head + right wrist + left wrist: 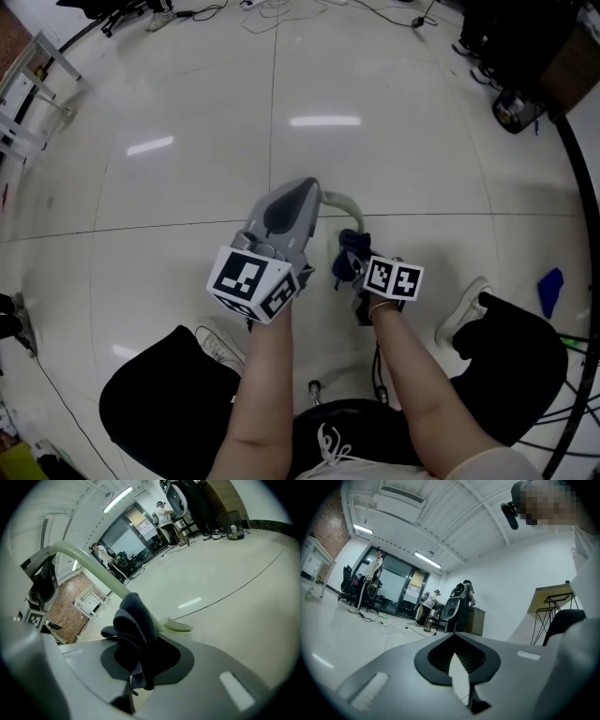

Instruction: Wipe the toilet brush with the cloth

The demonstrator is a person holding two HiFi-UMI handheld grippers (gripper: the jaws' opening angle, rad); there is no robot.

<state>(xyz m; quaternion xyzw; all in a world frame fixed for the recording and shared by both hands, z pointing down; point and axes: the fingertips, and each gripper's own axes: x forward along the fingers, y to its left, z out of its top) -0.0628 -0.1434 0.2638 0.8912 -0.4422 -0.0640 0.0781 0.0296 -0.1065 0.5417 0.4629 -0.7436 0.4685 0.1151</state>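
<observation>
A pale green toilet brush handle [339, 201] curves from the tip of my left gripper [305, 190] across to the dark blue cloth [351, 253]. My right gripper [353, 274] is shut on that cloth, low in the middle of the head view. In the right gripper view the cloth [135, 620] bunches out of the right gripper [140, 667] and presses against the handle [89, 566], with a pale brush part [176, 626] just behind it. In the left gripper view the left gripper [459, 670] is closed on a thin pale sliver, which looks like the handle end.
The floor is glossy white tile [187, 169]. My shoes [219, 349] [463, 311] are near the bottom. Cables [281, 11] lie at the far edge, a white rack [33, 80] stands at left, and dark gear [518, 108] and a blue item [551, 281] are at right. People [433, 603] stand far off.
</observation>
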